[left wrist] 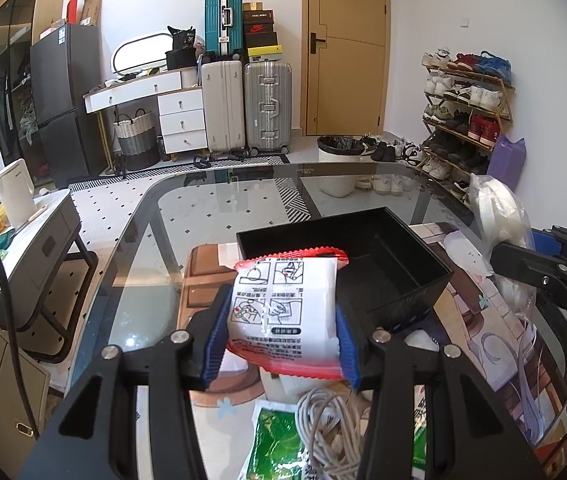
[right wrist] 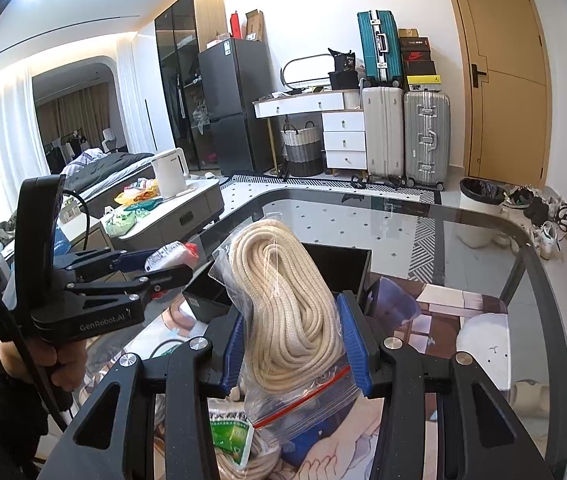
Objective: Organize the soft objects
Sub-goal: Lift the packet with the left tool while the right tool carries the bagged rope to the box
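Glass table [left wrist: 211, 200] bearing an open black box [left wrist: 363, 256], which lies ahead of both tongs. Right tongs [right wrist: 297, 344], clamped on a zip bag of coiled rope [right wrist: 283, 304] standing upright between the pads, face the box directly. Left tongs [left wrist: 281, 332] hold a flat white-and-red packet [left wrist: 287, 308], long axis pointing forward, its far edge just before the box's near wall; judged the nearer carrier.

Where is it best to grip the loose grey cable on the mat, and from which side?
Judging by its pose, grip the cable across the middle of its bundle, coming from above. It lies flat in a loose coil on the mat, beside the green packet, so jaws closing across the bunched loops should gather several strands at once.
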{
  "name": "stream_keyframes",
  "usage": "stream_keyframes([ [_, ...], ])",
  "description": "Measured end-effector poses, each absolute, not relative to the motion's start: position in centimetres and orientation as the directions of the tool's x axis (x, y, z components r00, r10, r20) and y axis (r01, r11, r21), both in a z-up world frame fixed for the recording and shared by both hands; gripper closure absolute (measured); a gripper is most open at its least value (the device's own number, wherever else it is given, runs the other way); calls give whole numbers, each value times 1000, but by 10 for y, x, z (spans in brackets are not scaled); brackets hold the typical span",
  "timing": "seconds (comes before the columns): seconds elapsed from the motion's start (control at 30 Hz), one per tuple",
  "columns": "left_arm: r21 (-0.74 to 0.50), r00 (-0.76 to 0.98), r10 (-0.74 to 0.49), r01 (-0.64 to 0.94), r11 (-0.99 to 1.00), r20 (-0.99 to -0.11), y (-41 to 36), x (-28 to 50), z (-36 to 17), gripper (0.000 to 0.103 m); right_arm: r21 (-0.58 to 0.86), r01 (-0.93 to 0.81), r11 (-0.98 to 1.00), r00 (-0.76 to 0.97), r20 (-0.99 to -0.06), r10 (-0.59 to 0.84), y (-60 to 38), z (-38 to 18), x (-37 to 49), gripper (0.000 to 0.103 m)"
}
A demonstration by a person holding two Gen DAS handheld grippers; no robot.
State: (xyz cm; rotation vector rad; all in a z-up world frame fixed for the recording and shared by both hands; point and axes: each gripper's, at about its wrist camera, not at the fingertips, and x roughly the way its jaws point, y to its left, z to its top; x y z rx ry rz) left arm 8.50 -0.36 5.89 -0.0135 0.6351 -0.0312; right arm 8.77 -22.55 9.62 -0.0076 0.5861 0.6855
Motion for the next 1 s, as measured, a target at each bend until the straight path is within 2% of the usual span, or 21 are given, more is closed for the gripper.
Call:
stream_keyframes([
  [1.0,-56,788,-53,23,998,-614,-3,131,45,57,245,-605,758,608,-473,638,-191,82,139,59],
])
